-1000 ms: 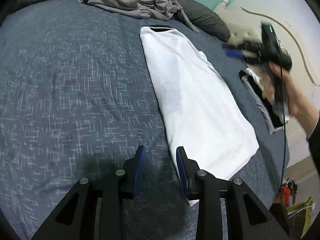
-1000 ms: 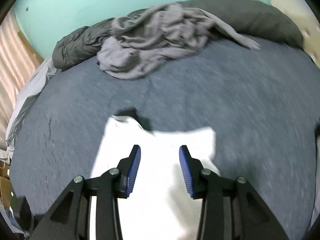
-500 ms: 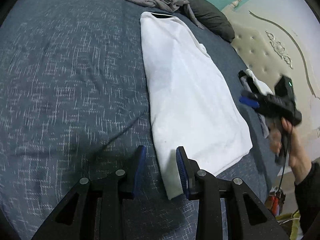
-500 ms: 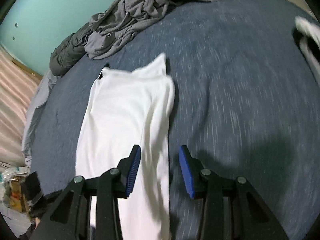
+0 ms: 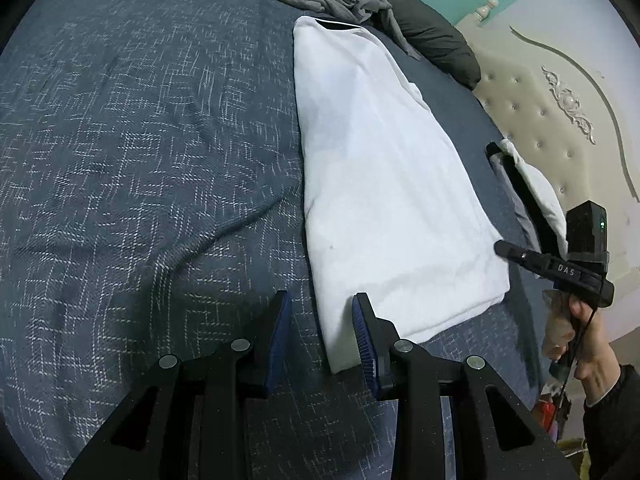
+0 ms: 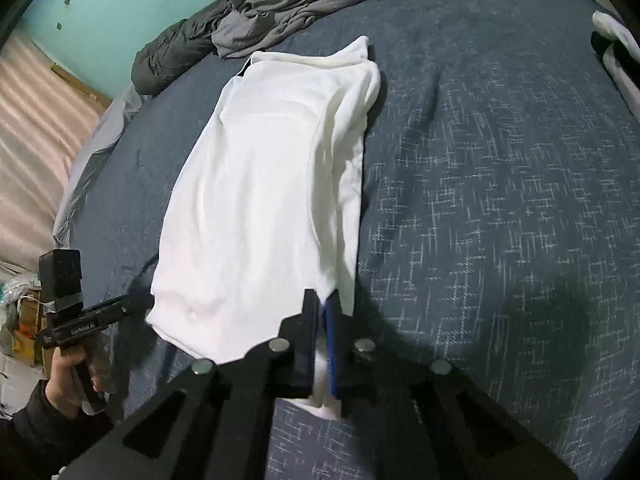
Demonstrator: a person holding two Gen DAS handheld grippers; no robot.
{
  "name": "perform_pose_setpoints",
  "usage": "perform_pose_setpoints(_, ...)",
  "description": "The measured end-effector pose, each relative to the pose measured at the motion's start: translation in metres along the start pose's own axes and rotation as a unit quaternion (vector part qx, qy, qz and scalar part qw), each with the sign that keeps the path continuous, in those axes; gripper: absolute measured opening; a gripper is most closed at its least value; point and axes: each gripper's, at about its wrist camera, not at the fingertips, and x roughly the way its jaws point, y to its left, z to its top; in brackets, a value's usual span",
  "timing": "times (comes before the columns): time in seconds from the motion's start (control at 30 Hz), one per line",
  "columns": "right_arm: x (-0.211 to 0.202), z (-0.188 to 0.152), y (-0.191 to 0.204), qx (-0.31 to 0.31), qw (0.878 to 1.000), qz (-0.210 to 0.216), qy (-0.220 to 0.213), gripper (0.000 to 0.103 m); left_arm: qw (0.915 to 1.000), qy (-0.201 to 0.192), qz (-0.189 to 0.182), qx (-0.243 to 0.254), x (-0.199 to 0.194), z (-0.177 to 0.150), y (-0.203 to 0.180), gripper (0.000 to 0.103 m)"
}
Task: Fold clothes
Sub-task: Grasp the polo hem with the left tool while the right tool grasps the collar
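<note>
Since a moment ago our right gripper has swung down and pinched the near hem corner of the long folded white cotton shirt lying mid-bed on the blue woven bedspread, while our left gripper, half spread, straddles the other corner, so we judge the crosswise fold ready.

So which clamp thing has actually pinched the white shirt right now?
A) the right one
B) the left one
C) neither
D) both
A: the right gripper is shut on the white shirt at its near corner, while the left gripper stands open around the other corner.
</note>
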Motion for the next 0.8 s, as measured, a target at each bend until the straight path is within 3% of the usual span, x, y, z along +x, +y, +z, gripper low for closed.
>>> perform_pose_setpoints(0.13, -0.012, -0.001, -0.009, 0.028, 0.999, -0.014, -0.021, 0.002, 1.0, -0.003, 0.002, 0.001, -0.005, -0.003, 0.0, 0.034)
perform_pose_setpoints(0.23, -0.007, -0.004, -0.012, 0.033, 0.999, -0.02, -0.003, 0.002, 1.0, 0.0, 0.001, -0.002, -0.005, -0.003, 0.0, 0.034)
perform_pose_setpoints(0.33, -0.003, -0.008, -0.018, 0.061, 0.998, 0.0, 0.004, 0.003, 0.9999, 0.002, -0.008, -0.008, -0.008, -0.001, 0.0, 0.034)
perform_pose_setpoints(0.37, -0.002, -0.008, -0.021, 0.074, 0.997, 0.007, 0.004, 0.005, 0.9999, 0.003, -0.013, -0.01, -0.008, 0.0, 0.0, 0.034)
perform_pose_setpoints(0.43, -0.007, -0.013, -0.026, 0.099, 0.995, -0.001, 0.001, 0.019, 0.9997, 0.006, -0.019, -0.015, -0.008, 0.001, 0.001, 0.034)
perform_pose_setpoints(0.47, -0.01, -0.017, -0.029, 0.108, 0.994, -0.005, -0.003, 0.035, 0.9996, 0.007, -0.02, -0.017, -0.007, 0.001, 0.002, 0.034)
perform_pose_setpoints(0.5, -0.011, -0.02, -0.032, 0.118, 0.993, -0.003, -0.003, 0.042, 0.9995, 0.009, -0.021, -0.019, -0.006, 0.001, 0.003, 0.034)
perform_pose_setpoints(0.63, -0.01, -0.025, -0.039, 0.13, 0.991, 0.011, 0.005, 0.042, 0.9983, 0.018, -0.039, -0.04, 0.0, 0.0, 0.009, 0.04)
perform_pose_setpoints(0.8, -0.005, -0.026, -0.03, 0.128, 0.991, 0.022, 0.011, 0.042, 0.9973, 0.022, -0.051, -0.048, 0.002, 0.001, 0.008, 0.04)
